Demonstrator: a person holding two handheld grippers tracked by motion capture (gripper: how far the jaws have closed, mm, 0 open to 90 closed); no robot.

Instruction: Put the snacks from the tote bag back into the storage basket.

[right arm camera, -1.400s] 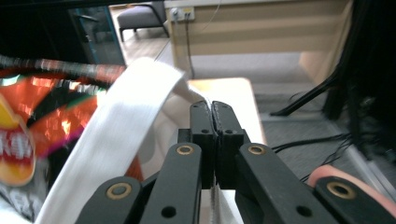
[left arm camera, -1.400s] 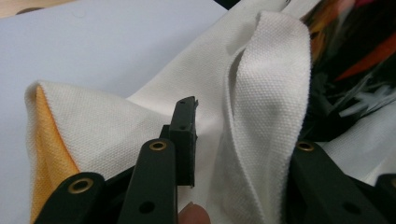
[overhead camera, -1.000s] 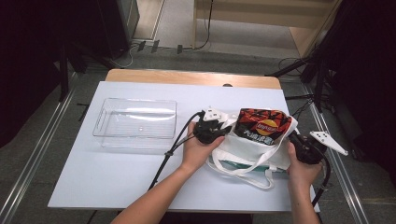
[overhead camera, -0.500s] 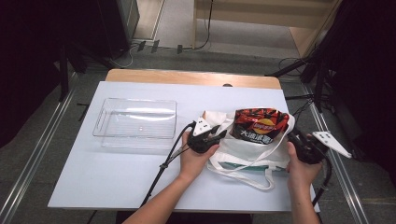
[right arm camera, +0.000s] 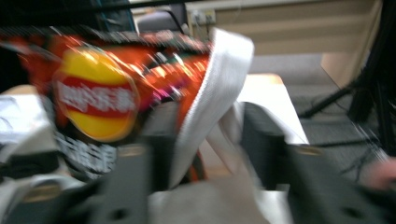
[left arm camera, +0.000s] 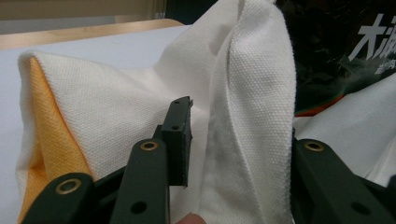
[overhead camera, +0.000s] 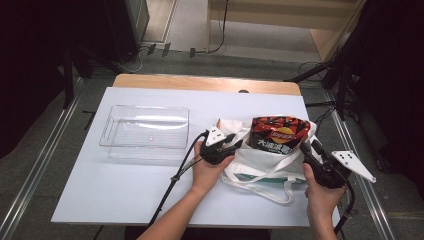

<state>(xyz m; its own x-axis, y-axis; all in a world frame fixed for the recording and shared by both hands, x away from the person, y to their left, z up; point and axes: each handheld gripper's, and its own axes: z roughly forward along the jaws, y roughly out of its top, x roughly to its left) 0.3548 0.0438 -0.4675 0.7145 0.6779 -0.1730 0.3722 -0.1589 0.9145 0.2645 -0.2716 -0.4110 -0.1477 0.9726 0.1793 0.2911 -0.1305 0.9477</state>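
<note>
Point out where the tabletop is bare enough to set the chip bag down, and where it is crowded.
Bare table lies in front of the clear tray, left of the left gripper, and along the far edge behind the tray. The right side is crowded: tote bag, chip bag, right gripper.

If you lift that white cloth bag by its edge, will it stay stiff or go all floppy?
Probably floppy: the white cloth bag is woven fabric that folds and creases between the left gripper's fingers. Its loose handles likely dangle. The chip bag poking out might slide or tip.
</note>
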